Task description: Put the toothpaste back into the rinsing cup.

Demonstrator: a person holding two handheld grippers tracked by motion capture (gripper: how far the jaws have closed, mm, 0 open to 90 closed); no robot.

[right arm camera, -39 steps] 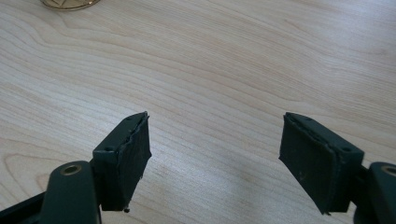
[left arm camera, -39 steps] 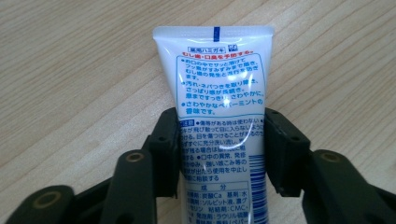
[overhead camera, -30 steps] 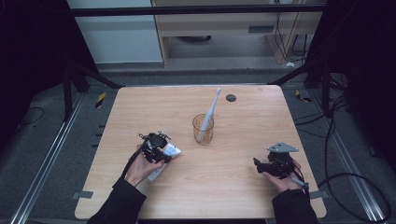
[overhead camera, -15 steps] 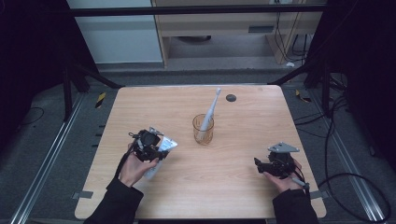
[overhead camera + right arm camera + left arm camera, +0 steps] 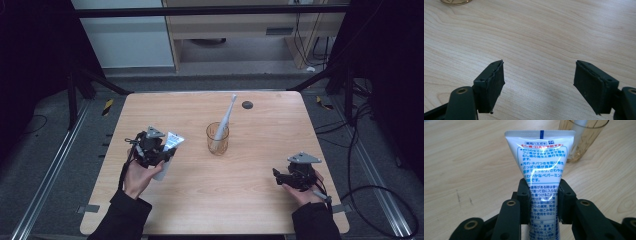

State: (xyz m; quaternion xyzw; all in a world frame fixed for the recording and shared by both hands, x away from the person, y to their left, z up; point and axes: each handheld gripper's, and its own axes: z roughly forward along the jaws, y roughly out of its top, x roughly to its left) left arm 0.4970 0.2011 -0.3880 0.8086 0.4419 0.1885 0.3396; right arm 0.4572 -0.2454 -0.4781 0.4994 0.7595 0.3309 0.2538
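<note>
My left hand-held gripper clamps a toothpaste tube at the worktop's nine o'clock; my right hand-held gripper gapes wide at four o'clock.

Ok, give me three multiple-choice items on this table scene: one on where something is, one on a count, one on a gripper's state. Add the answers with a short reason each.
1. Where is the toothbrush?
A. Standing in the glass cup
B. Lying flat on the table
C. Held by the right gripper

2. How many toothpaste tubes are in view?
A. One
B. Two
C. Three

3. What is the state of the left gripper?
A. Open and empty
B. Shut on the toothpaste tube
C. Shut on the cup

Answers:
1. A, the brush leans out of the cup near the table's middle.
2. A, there is a single white tube with blue print.
3. B, the left gripper view has both jaws pressed against the tube's sides.
</note>
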